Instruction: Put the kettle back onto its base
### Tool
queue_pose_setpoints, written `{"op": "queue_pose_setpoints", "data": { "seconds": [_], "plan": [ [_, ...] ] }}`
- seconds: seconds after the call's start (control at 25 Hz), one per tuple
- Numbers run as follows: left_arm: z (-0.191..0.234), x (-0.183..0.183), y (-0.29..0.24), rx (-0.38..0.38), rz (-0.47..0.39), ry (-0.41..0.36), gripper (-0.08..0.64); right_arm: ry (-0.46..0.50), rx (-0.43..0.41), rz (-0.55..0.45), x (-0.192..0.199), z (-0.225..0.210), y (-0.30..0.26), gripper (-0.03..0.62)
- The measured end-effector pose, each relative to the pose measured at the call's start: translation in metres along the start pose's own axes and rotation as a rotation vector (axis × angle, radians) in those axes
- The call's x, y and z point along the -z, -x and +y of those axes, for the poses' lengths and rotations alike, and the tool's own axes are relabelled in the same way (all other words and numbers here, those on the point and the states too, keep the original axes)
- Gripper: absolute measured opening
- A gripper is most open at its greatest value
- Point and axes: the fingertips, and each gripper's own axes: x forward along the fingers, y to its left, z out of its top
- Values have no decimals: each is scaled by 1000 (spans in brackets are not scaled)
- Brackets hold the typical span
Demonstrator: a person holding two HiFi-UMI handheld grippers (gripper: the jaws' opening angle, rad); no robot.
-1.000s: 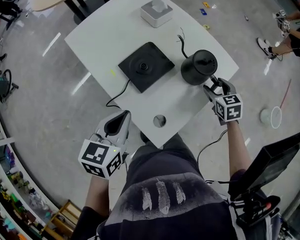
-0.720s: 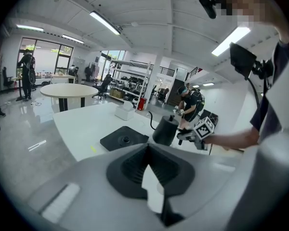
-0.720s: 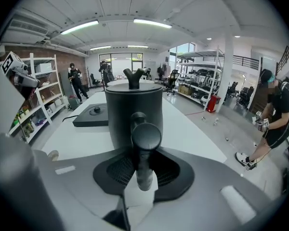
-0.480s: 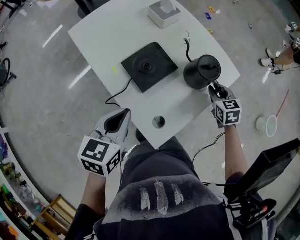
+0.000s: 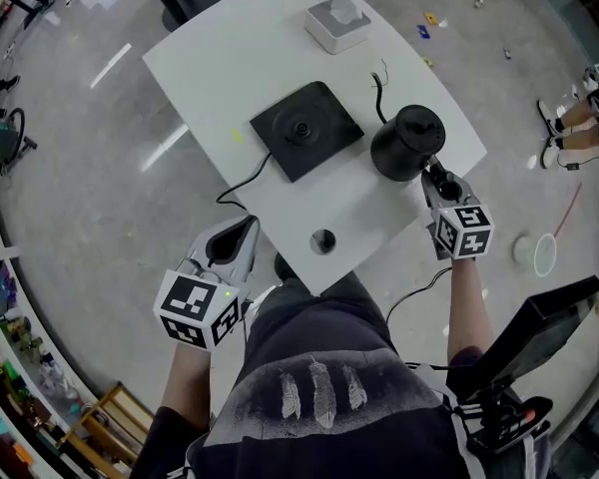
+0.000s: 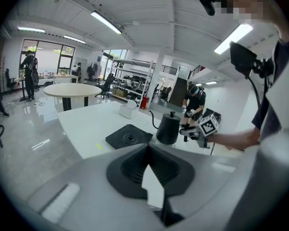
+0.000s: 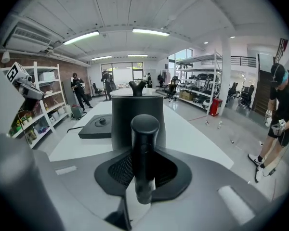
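The black kettle (image 5: 409,143) stands at the white table's (image 5: 220,58) right side, its thin spout (image 5: 381,76) pointing away from me. The flat black base (image 5: 306,130) lies just left of it, with nothing on it. My right gripper (image 5: 437,180) is closing its jaws on the kettle's upright handle (image 7: 144,148), which the pads press from both sides. The kettle body (image 7: 137,119) fills the right gripper view, with the base (image 7: 100,125) at its left. My left gripper (image 5: 242,236) hangs shut and empty off the table's near edge; in its view, kettle (image 6: 167,129) and base (image 6: 129,137) show ahead.
A white box (image 5: 337,23) sits at the table's far end. A round hole (image 5: 322,239) marks the table near me. The base's cord (image 5: 242,183) runs off the left edge. Several people stand around the room, one beyond the table (image 6: 195,102).
The right gripper's jaws, open around the kettle's handle a second ago, have come together on it. The left gripper has stayed where it was.
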Motion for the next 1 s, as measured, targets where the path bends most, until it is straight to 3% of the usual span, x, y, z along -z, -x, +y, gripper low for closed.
{"op": "queue_pose_setpoints", "data": {
  "seconds": [0.12, 0.36, 0.6, 0.76, 1.0],
  "plan": [
    [0, 1, -1, -1, -3, -7, 1, 34, -14, -27, -15, 7, 4, 65],
    [0, -1, 3, -8, -17, -15, 0, 10, -70, -89, -45, 20, 9, 61],
    [8, 3, 13, -32, -29, 23, 2, -127, -117, -155, -70, 28, 12, 55],
    [8, 7, 21, -41, -35, 37, 2, -89, -116, -169, -78, 35, 21, 51],
    [12, 5, 27, -44, -58, 29, 1, -139, -134, -257, -104, 43, 47, 52]
  ]
}}
